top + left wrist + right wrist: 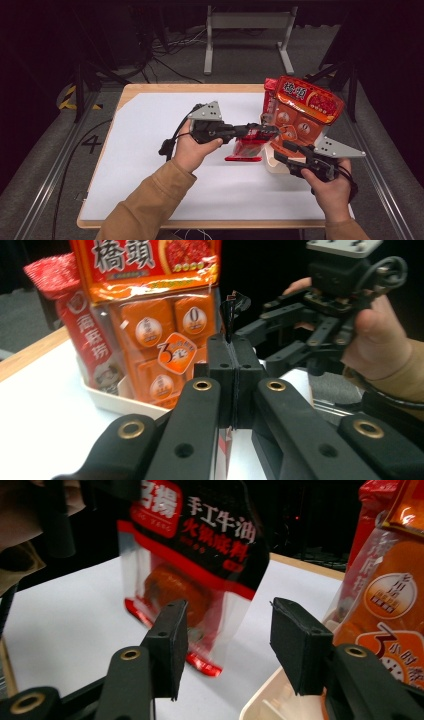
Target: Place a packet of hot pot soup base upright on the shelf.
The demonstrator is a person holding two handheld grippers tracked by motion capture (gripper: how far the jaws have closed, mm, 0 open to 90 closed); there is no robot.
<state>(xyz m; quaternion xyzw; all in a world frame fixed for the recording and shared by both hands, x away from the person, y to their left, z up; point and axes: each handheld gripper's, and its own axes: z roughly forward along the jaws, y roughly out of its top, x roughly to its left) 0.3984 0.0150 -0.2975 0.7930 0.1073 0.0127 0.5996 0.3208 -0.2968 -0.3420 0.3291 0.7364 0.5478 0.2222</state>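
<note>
1. Your left gripper (265, 131) has its jaws clamped flat together on the top edge of the red-and-black sauce pouch (246, 148). The pouch hangs off that pinch over the white table sheet (150, 165), just left of the white tray (272, 162).
2. Your right gripper (280, 148) has its jaws apart with nothing pressed between them. In the right gripper view the pads (172, 640) bracket the pouch's lower half (200, 595) without touching it.
3. Hold the left pinch firm; it grips only a thin strip of film, so it could slip.
4. The pouch looks blurred, probably swinging. Let it settle first.
5. Close the right jaws on the flat seam near the pouch's right side, not on the bulge of paste.
6. Stay clear of the orange pack (300, 117) standing in the tray at far right; it leans close to your right gripper.
</note>
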